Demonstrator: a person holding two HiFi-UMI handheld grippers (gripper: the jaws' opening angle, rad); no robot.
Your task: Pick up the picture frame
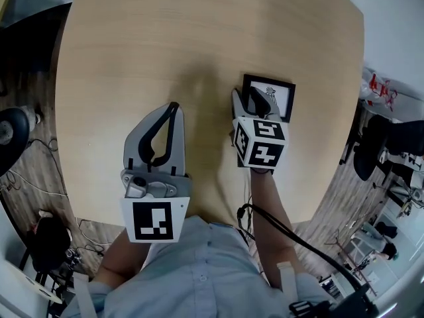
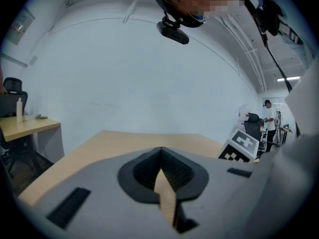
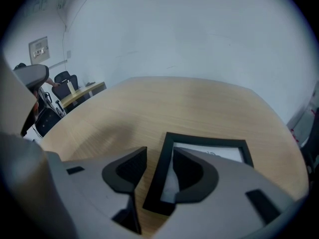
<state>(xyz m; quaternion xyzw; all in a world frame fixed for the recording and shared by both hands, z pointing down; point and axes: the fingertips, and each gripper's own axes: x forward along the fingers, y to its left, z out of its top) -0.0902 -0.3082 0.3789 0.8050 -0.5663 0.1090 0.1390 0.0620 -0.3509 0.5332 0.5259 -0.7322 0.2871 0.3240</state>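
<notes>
As we are working on the grasp itself, the right gripper (image 1: pixel 249 102) is sitting low over the picture frame (image 1: pixel 277 91), which is lying flat on the table (image 1: pixel 132 45), right of centre and close to the right edge. Its jaws are standing apart and straddling the frame's left rail. The left jaw is hanging over bare wood just left of the frame, and the right jaw is hanging over the white picture inside the border. Nothing is being squeezed yet, so we are judging the approach as done and the closing as not yet begun. Whether the jaw tips are touching the tabletop is hard to tell; they are probably just above it. The left gripper (image 1: pixel 173 108) is waiting nearer to us and to the left, well apart from the frame. Its jaws are pressed together on nothing, with only wood showing through the slit between them.

For the next move, we are expecting to bring the right jaws together on that thin rail, low enough to catch its outer edge. A level lift is then needed, so the flat frame is not pivoting out of a one-sided hold.
</notes>
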